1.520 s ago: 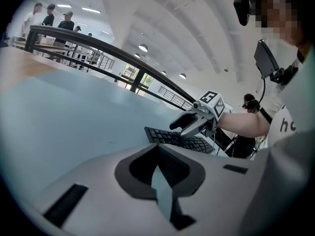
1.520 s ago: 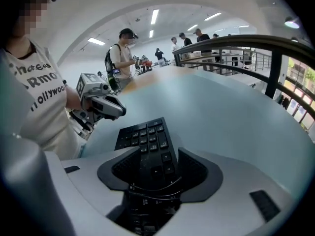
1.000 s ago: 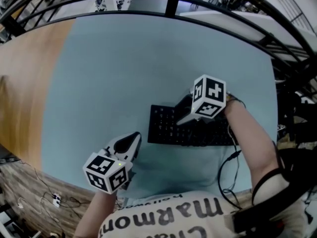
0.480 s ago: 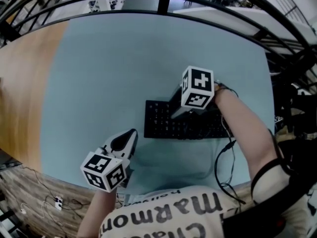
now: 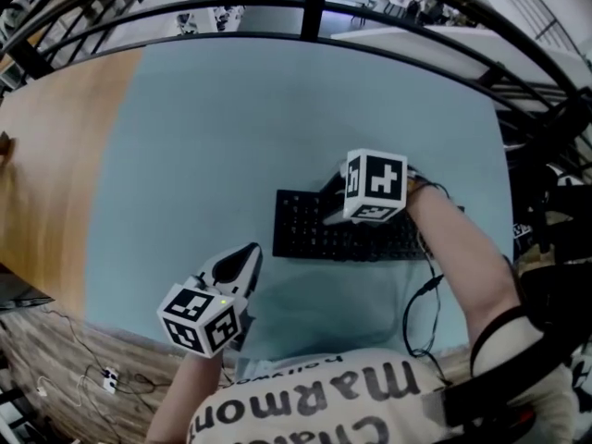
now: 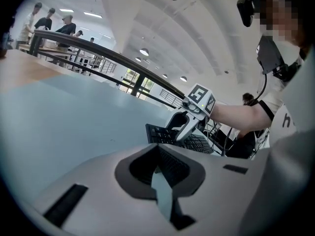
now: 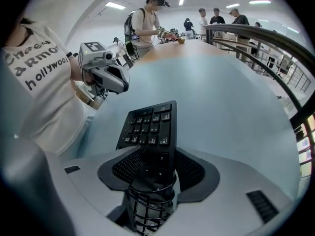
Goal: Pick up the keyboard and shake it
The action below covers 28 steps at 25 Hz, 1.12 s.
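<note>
A black keyboard [image 5: 305, 226] lies on the light blue table [image 5: 213, 137], right of the middle. My right gripper [image 5: 339, 207] reaches over its far edge near the middle. In the right gripper view the keyboard [image 7: 147, 124] runs lengthwise between the jaws, which are closing, and a gap still shows beside each mesh pad [image 7: 123, 167]. My left gripper [image 5: 239, 259] hovers shut and empty near the table's front edge, left of the keyboard. The left gripper view shows the keyboard [image 6: 156, 134] ahead with the right gripper [image 6: 184, 127] on it.
A black cable [image 5: 421, 313] loops off the keyboard's right end toward the person's body. The table's left part is bare wood [image 5: 46, 155]. A dark metal railing [image 5: 314, 7] curves along the far edge. Several people stand at a distant table [image 7: 157, 18].
The right gripper has shifted a little to the left along the keyboard and sits lower over it. The left gripper has stayed in place, shut.
</note>
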{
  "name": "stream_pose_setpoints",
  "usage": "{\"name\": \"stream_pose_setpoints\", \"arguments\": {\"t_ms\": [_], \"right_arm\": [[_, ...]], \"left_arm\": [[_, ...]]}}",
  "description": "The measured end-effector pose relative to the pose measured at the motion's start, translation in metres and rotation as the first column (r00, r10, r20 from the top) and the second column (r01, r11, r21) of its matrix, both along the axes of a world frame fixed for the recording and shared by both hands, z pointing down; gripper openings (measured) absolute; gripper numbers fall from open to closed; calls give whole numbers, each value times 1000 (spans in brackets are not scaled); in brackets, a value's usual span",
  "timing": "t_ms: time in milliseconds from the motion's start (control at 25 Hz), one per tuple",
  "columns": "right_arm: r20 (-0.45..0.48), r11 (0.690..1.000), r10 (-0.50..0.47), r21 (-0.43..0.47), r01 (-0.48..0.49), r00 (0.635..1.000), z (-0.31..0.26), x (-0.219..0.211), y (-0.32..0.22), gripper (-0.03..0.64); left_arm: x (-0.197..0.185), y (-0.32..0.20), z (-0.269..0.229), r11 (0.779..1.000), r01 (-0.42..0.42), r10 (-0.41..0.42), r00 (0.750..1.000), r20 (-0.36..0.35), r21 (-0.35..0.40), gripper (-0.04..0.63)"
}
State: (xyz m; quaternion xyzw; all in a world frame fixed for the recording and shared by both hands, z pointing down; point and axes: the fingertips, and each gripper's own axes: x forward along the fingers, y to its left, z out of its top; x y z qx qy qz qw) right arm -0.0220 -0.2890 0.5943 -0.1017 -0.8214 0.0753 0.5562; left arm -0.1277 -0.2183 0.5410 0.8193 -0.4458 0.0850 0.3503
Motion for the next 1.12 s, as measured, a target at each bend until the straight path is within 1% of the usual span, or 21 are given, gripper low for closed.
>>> {"name": "stream_pose_setpoints", "arguments": {"t_ms": [200,320,360,400,440,480,520,600,680,760,920,1040,1120], "right_arm": [[-7,993,-13,116,13,1000,-7,2,3,236],[-13,982,-21,186,24,1000,-15,4,9,236],[-14,977,-28,212,31,1000,-18,3,11,236],[-12,970,-41,240,43,999,-21,0,14,236],[-11,961,-58,271,59,998,-23,-4,17,236],[-12,951,-74,302,74,997,-26,-8,20,236],[-17,940,-86,331,87,996,-28,-12,24,236],[-30,918,-97,383,101,995,-31,-15,31,236],[-38,902,-88,421,96,995,-30,-15,36,236],[-39,888,-85,450,94,996,-29,-15,39,238],[-37,861,-114,496,117,993,-37,-16,44,238],[-31,845,-117,522,116,993,-41,-16,47,236],[-24,834,-117,540,111,993,-41,-15,49,236]], "left_arm": [[7,5,-4,1000,1,-1,1000,-7,21,3],[12,6,-3,1000,-10,10,999,-40,9,5],[13,6,-1,1000,-18,17,998,-57,-1,17],[14,5,1,999,-32,30,997,-76,-13,79],[15,4,2,998,-54,52,994,-96,-25,164],[17,2,4,996,-83,79,990,-114,-34,224],[20,1,5,993,-115,110,986,-125,-39,264],[25,-4,5,984,-176,171,978,-121,-31,311],[30,-10,6,976,-217,215,973,-84,-12,330],[34,-13,11,969,-246,245,968,-55,-10,339],[49,-6,23,949,-313,310,949,-56,-44,341],[57,-4,33,935,-350,350,937,-12,-61,341],[61,-4,37,928,-369,369,929,2,-55,341]]}}
